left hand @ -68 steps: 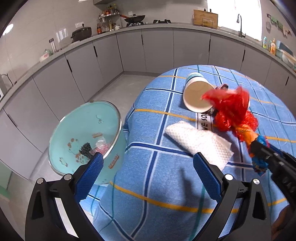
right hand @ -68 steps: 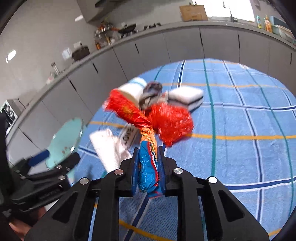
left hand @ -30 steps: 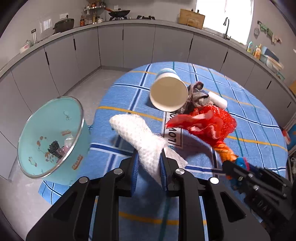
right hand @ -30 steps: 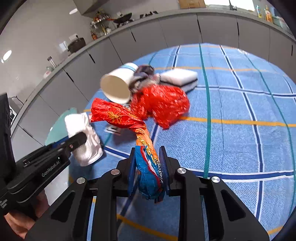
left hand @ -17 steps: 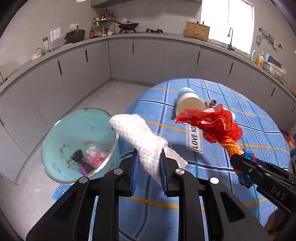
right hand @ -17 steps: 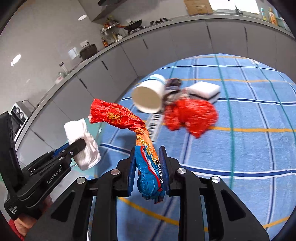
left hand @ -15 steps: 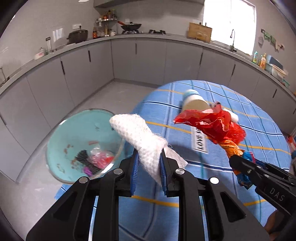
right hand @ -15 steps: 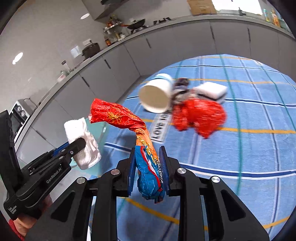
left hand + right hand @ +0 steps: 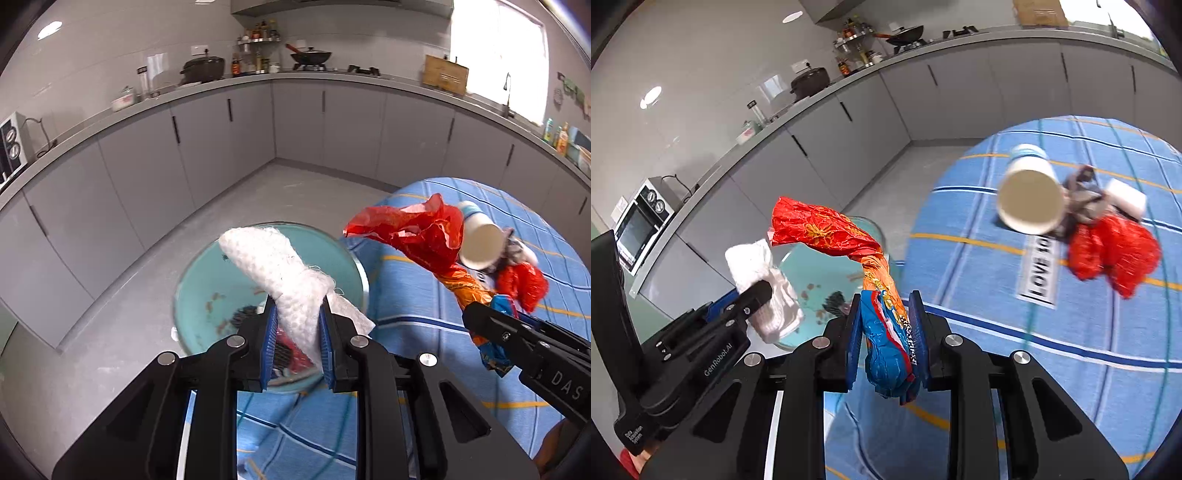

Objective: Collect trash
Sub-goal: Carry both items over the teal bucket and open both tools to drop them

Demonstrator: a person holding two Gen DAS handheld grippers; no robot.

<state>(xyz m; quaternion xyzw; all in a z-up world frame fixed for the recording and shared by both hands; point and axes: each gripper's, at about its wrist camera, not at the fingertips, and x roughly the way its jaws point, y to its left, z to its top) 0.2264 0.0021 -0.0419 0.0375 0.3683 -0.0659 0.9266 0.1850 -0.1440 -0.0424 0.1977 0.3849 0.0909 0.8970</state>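
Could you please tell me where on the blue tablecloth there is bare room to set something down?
The tablecloth is bare on the near side, below the dark blue stripe. It is crowded at the far side, where the paper cup, grey rag, white sponge and red bag bunch together.

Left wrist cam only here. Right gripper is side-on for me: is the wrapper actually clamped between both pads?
Observer: Yes. In the right wrist view the right gripper is shut on the snack wrapper, pinching its blue end. The red end sticks up free.
Operator: What's on the table behind the wrapper?
Observer: A paper cup on its side, a red plastic bag and a white block, bunched together.
Operator: Where's the bin from that side?
Observer: The teal bin shows beyond the wrapper, off the cloth's edge. The left gripper holds its paper towel in front of it.
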